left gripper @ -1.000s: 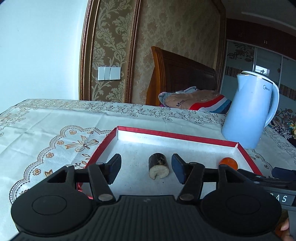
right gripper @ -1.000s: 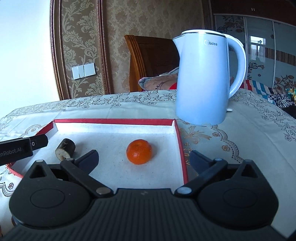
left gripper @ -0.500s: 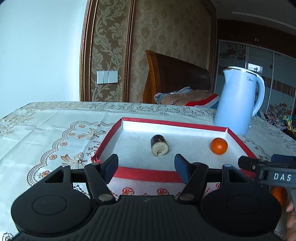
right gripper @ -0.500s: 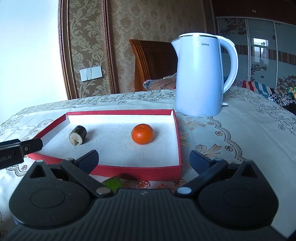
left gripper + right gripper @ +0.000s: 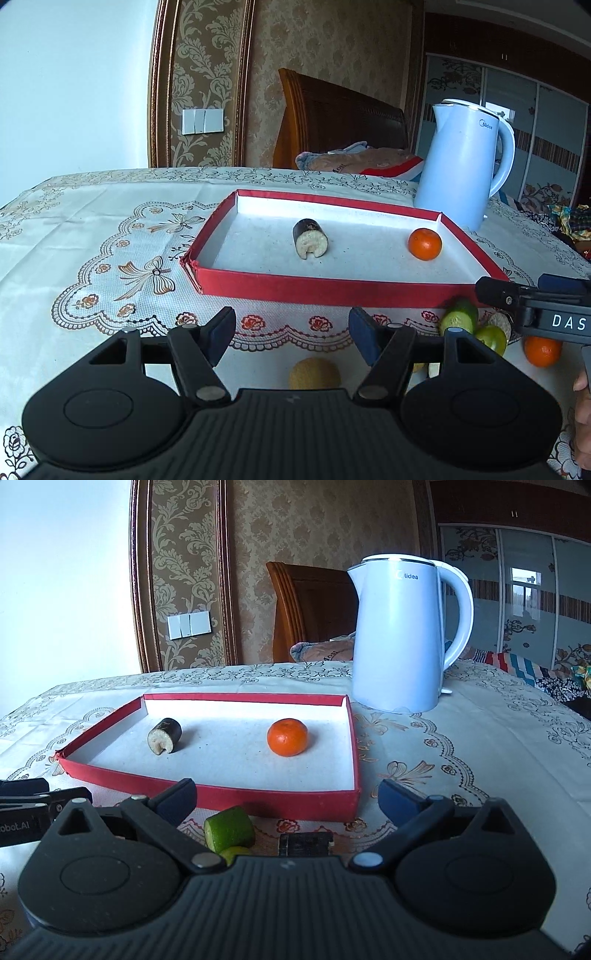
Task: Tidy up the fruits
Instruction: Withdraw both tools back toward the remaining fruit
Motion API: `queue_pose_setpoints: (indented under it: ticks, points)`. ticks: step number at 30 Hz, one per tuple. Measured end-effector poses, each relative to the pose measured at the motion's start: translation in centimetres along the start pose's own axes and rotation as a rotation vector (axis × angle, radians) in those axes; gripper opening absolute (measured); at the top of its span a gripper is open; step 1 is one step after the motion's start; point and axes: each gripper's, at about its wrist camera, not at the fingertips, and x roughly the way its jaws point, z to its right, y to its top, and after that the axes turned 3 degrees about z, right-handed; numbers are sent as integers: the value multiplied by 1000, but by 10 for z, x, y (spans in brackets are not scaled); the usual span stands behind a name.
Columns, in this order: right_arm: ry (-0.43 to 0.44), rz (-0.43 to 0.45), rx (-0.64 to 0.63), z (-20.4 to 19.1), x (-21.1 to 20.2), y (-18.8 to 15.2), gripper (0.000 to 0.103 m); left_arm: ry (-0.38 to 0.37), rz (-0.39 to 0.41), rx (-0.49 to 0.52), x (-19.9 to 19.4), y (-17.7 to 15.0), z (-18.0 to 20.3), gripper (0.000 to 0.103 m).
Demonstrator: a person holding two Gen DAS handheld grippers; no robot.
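A red-walled tray holds a dark cut eggplant piece and an orange mandarin. In front of the tray lie a green cucumber piece, a lime, a dark piece, a second mandarin and a tan round fruit. My left gripper is open and empty above the tan fruit. My right gripper is open and empty above the cucumber and dark piece.
A pale blue kettle stands behind the tray's right corner. A floral tablecloth covers the table. A wooden chair with cloth on it stands behind.
Both grippers have drawn back from over the tray toward the table's near side. The loose fruits in front of the tray have come into view. Both stay open.
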Motion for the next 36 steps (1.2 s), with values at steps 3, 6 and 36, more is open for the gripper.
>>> queue_pose_setpoints:
  ticks: [3,6,36]
  points:
    - [-1,-1,-1,0,-2,-1,103,1,-18,-5,0,-2,-1,67]
    - [-3,-1,-2,1,-4,-2,103,-6,-50,3,3,-3,0,69]
    - [-80,-47,74,78,-72,-40,103,-13,-166,101,18,-9,13,87]
